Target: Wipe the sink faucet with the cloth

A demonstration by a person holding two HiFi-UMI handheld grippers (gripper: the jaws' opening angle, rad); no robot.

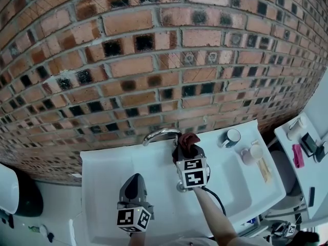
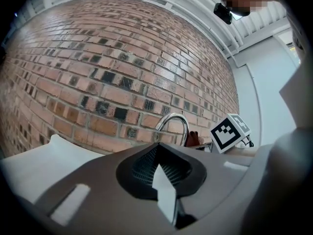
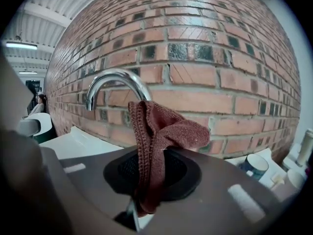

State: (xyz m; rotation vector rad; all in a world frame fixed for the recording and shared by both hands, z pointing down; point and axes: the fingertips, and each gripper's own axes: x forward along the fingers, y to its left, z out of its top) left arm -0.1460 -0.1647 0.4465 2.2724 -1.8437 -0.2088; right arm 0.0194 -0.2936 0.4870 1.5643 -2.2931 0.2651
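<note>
Hidden behind maroon cloth (image 3: pixel 157 140) clamped in right gripper (image 1: pixel 187 148): faucet (image 1: pixel 158 134) tip. Jaws of left gripper (image 1: pixel 132 182) together, empty. Below, white sink (image 1: pixel 102 161); behind, brick wall (image 1: pixel 154 60).

Right gripper (image 1: pixel 184 151) with dark red cloth (image 1: pixel 189 139) beside the faucet (image 1: pixel 158 134), left gripper (image 1: pixel 134 181) lower over the sink (image 1: pixel 102 188).

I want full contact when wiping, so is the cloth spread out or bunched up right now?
Bunched: the cloth stands crumpled and folded over, pinched in the right tool.

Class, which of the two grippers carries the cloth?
The right gripper: its jaws pinch the reddish-brown cloth near the faucet, while the left gripper has its jaws shut on nothing.
</note>
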